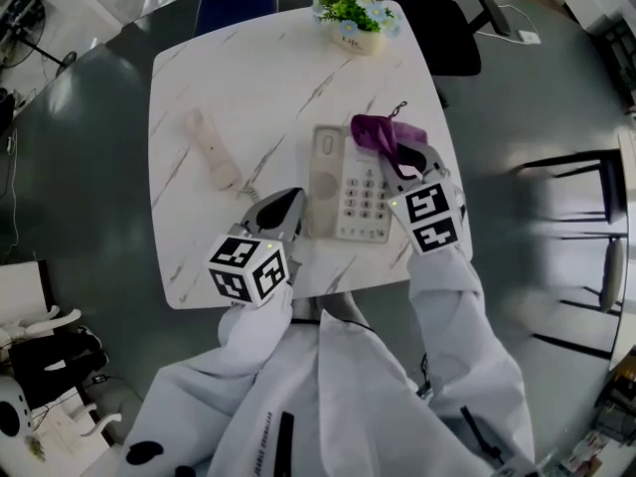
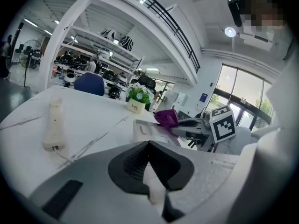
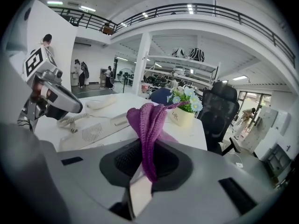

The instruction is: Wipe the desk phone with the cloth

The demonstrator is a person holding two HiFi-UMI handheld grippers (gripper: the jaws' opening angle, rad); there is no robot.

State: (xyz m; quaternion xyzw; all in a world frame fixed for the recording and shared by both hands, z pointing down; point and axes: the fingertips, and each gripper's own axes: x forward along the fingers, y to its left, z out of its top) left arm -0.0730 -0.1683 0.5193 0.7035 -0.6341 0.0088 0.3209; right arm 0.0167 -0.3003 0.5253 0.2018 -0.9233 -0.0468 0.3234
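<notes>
Our left gripper (image 1: 286,207), jaws together on nothing, sat just beside the desk phone's (image 1: 350,189) left edge, the handset (image 1: 214,150) lying on the desk (image 1: 248,78) farther to its left. Our right gripper (image 1: 399,159) was clamped on a bunched fold of the purple cloth (image 1: 378,132), which stood ahead of its jaws over the phone's far right corner. We judged the cloth soft, limp and light, best pinched by that fold, and the plastic phone apt to slide unless steadied at its side.
</notes>
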